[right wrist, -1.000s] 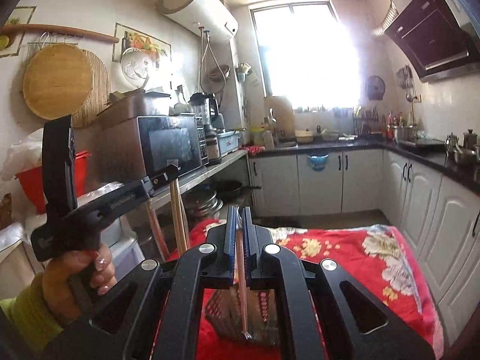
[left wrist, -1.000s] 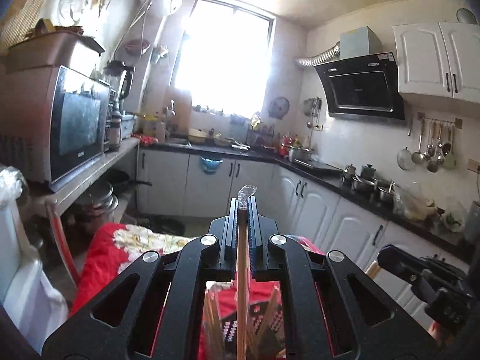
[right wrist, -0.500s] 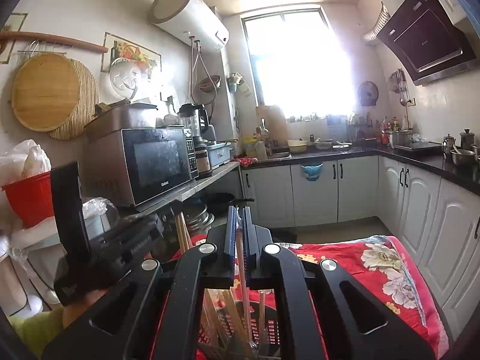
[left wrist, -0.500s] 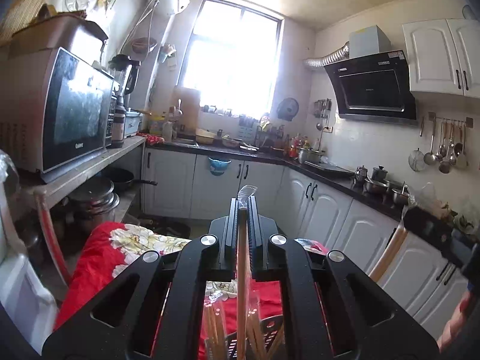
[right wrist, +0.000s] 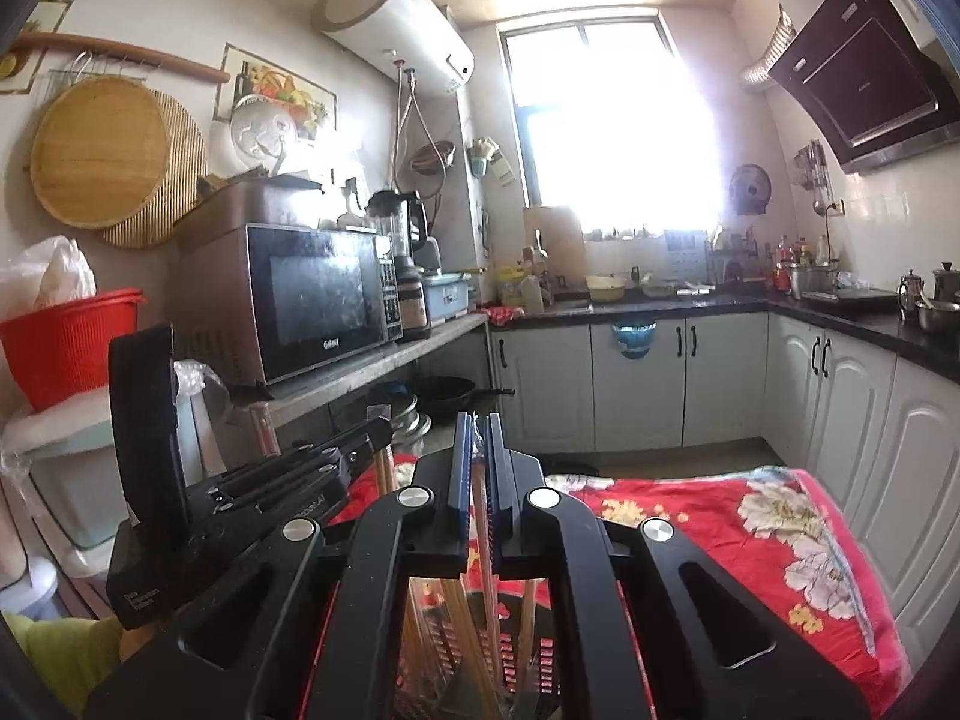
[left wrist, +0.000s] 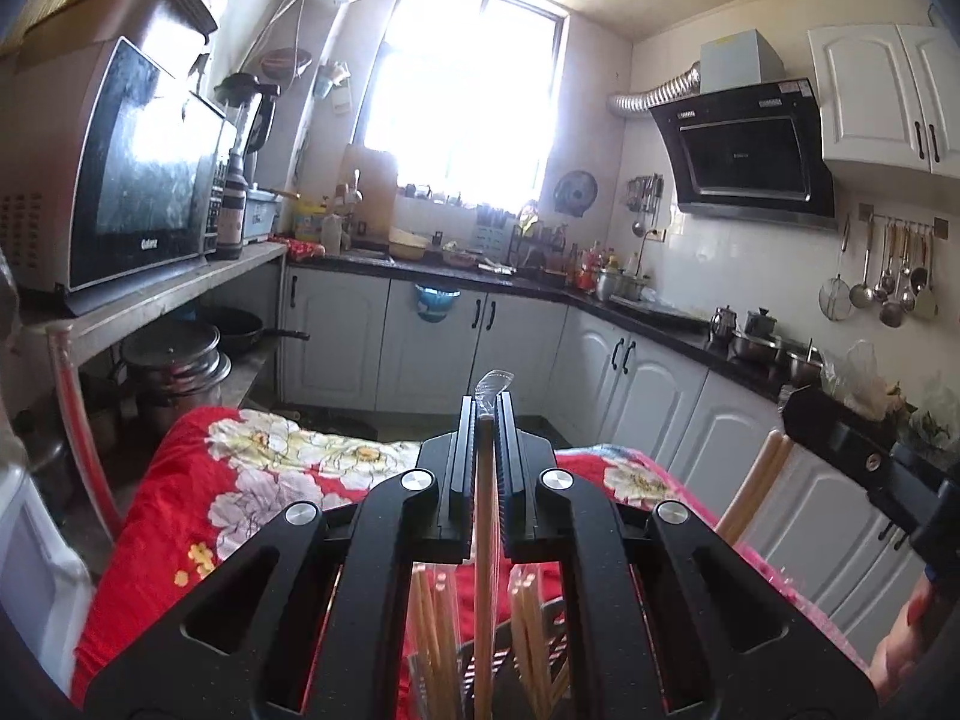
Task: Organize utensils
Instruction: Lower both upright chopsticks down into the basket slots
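Matt black plastic left gripper point(left wrist: 485, 414); pale bare-wood chopsticks point(left wrist: 483, 540); red floral cloth point(left wrist: 198, 510) on table; glossy microwave door point(right wrist: 318, 294) at 9 o'clock.

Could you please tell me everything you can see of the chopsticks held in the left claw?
The slim, pale wooden chopsticks stand nearly upright, pinched between the closed black fingers of the left claw. A crumpled clear plastic wrapper covers their top end above the fingertips. In the right wrist view they show as two sticks side by side. Their lower part reaches down among other pale chopsticks standing in a dark slotted holder on the red floral cloth.
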Demonstrator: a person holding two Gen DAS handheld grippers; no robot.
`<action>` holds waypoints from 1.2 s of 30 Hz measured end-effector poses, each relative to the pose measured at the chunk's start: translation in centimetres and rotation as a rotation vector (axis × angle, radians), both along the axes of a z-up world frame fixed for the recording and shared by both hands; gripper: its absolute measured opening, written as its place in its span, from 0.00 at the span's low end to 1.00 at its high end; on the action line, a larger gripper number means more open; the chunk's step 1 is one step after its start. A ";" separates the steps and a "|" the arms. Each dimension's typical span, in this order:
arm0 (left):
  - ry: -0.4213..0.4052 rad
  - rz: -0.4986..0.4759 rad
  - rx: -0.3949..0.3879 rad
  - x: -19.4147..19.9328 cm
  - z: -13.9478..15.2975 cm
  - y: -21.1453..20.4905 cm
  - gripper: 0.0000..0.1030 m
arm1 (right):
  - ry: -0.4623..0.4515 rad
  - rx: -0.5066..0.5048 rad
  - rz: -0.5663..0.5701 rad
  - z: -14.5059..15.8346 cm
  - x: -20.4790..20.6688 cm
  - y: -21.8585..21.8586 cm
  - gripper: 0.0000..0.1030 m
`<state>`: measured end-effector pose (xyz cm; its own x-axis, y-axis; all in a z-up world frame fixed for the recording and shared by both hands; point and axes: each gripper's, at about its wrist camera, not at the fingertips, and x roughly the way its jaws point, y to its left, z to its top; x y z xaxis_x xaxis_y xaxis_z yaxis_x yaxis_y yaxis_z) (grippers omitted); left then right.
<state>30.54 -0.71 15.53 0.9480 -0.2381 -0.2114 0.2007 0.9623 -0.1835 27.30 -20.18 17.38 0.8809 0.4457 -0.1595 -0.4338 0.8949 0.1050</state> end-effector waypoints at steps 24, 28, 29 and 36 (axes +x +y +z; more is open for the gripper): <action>0.118 -0.047 -0.006 -0.1 -4.7 0.4 0.03 | 0.142 -0.061 -0.034 -5.8 1.4 0.7 0.05; 0.145 -0.055 0.002 -0.5 -4.9 0.5 0.03 | 0.174 -0.058 -0.052 -6.0 1.3 0.2 0.05; 0.150 -0.055 0.002 -0.7 -4.9 0.6 0.03 | 0.187 -0.052 -0.053 -6.1 1.3 0.0 0.06; 0.186 -0.055 0.004 -2.0 -4.6 1.0 0.18 | 0.215 -0.058 -0.067 -6.1 0.4 -0.5 0.19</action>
